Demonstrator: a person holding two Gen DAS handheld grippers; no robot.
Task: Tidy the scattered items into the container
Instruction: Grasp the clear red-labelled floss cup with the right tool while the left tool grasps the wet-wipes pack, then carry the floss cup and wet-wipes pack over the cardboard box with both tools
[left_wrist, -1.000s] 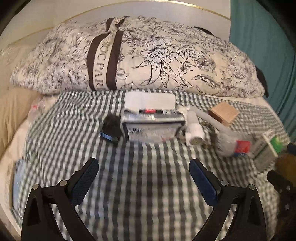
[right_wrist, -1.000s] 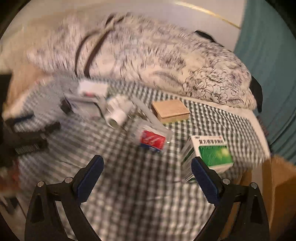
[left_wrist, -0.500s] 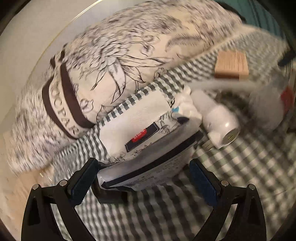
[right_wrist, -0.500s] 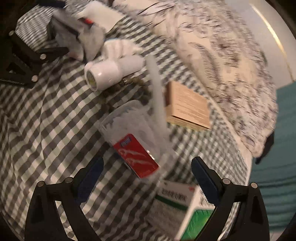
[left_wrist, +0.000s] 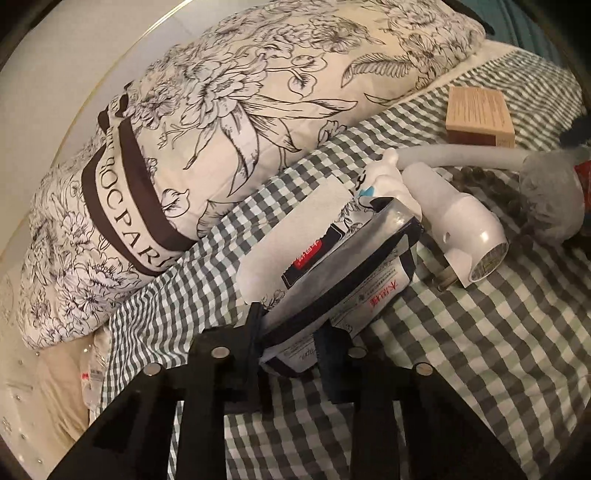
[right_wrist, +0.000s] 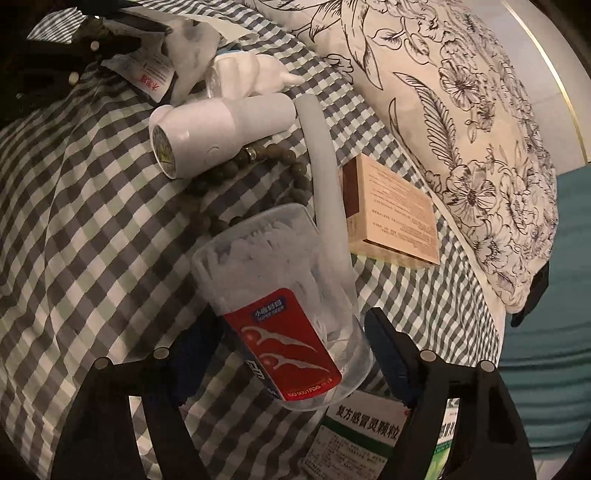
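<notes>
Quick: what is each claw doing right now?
Left claw: closing, pads on the pouch.
Right claw: closing around the floss tub, grip not clear.

The pillow (left_wrist: 229, 122) band reads "OCPAR", the floss-pick tub (right_wrist: 280, 314) between the right tool's fingers "ISO 9001", and the green-and-white box (right_wrist: 354, 435) beneath it "复方感冒灵颗粒".

A bed spread with a grey-green checked cloth (left_wrist: 461, 369) fills the frame, a floral pillow (left_wrist: 258, 92) across the top, a pale headboard (left_wrist: 74, 44) upper left.
</notes>
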